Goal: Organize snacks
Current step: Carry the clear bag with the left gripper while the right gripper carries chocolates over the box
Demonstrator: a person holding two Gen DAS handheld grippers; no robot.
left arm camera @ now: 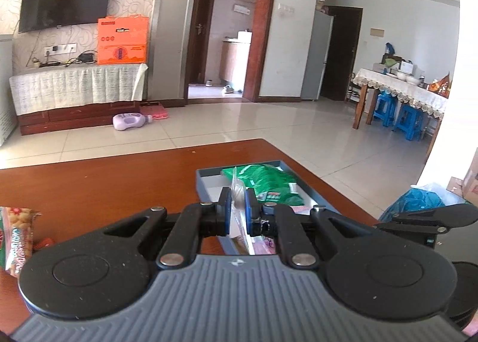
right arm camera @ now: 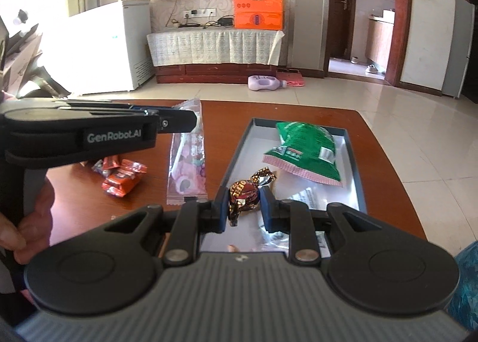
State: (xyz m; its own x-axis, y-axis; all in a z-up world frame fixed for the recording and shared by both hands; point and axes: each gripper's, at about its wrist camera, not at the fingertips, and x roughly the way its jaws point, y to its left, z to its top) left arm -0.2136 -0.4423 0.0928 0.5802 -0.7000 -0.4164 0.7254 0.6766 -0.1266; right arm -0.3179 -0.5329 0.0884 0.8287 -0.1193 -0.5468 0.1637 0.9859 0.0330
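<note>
A shallow grey tray (right arm camera: 236, 150) lies on the brown table with a green snack bag (right arm camera: 307, 150) in it; the tray (left arm camera: 203, 183) and bag (left arm camera: 269, 182) also show in the left wrist view. My left gripper (left arm camera: 238, 201) is shut on the top edge of a long pink snack packet (right arm camera: 188, 156), holding it hanging left of the tray; the packet's clear seal (left arm camera: 238, 192) shows between the pads. My right gripper (right arm camera: 243, 204) holds a dark brown foil-wrapped candy (right arm camera: 243, 194) over the tray's near end, the jaws standing wider than the candy.
Several red wrapped candies (right arm camera: 122, 176) lie on the table left of the pink packet. A biscuit packet (left arm camera: 16, 240) lies at the table's left. A blue plastic bag (left arm camera: 418, 201) sits beyond the table's right edge. The TV cabinet (right arm camera: 215, 46) stands far behind.
</note>
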